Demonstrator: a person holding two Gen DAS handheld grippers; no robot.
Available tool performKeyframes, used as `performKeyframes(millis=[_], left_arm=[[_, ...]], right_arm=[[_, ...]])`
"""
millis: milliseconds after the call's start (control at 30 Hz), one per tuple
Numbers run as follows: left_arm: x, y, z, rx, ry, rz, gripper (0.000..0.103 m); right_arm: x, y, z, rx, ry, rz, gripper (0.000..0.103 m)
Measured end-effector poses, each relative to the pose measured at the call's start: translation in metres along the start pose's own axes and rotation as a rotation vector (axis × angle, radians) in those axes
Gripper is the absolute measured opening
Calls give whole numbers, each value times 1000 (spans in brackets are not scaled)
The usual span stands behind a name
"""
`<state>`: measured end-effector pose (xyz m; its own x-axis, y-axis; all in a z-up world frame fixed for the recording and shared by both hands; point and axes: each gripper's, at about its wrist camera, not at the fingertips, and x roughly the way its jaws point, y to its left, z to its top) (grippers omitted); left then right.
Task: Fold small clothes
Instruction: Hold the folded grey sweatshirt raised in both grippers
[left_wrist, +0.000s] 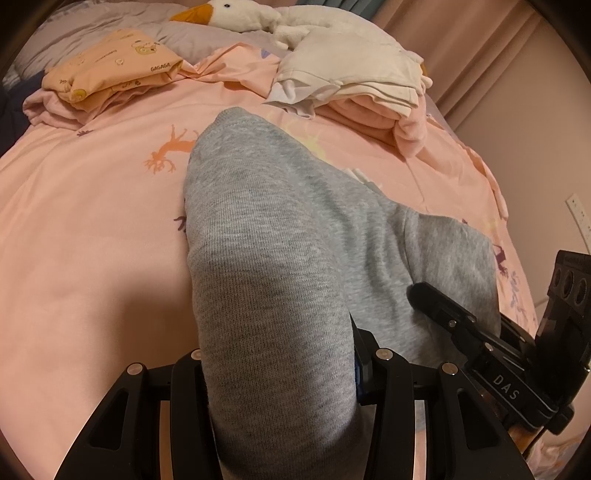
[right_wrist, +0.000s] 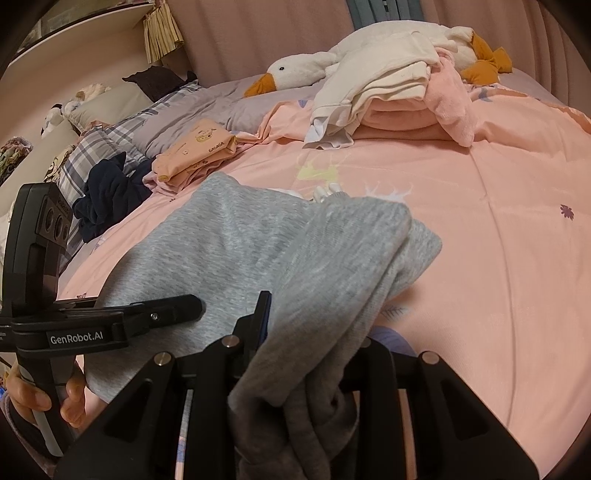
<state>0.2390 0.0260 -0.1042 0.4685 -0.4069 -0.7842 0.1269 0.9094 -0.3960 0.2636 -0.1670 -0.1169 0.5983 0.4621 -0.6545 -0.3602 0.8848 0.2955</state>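
A small grey knit garment (left_wrist: 266, 236) lies on the pink bed cover (left_wrist: 92, 229), its near edges lifted. My left gripper (left_wrist: 284, 369) is shut on the grey garment's near edge; the cloth drapes over the jaws and hides the fingertips. My right gripper (right_wrist: 303, 354) is shut on another bunched edge of the same garment (right_wrist: 229, 251). The right gripper also shows in the left wrist view (left_wrist: 461, 321), at the garment's right side. The left gripper shows in the right wrist view (right_wrist: 162, 314), at the garment's left side, with the hand holding it.
An orange printed folded garment (left_wrist: 110, 66) lies at the back left. A stack of folded white and pink clothes (left_wrist: 354, 85) sits at the back right, beside a white goose plush (left_wrist: 236, 11). A dark navy garment (right_wrist: 107, 199) lies left, near plaid pillows (right_wrist: 110, 140).
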Motion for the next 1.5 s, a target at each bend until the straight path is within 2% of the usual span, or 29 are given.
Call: performKeyframes(millis=[600, 1500], left_arm=[[4, -8, 2, 19, 28, 55, 45], [7, -16, 2, 25, 49, 131, 47]], right_arm=[[6, -21, -7, 69, 19, 41, 30], [8, -42, -10, 139, 43, 84, 40]])
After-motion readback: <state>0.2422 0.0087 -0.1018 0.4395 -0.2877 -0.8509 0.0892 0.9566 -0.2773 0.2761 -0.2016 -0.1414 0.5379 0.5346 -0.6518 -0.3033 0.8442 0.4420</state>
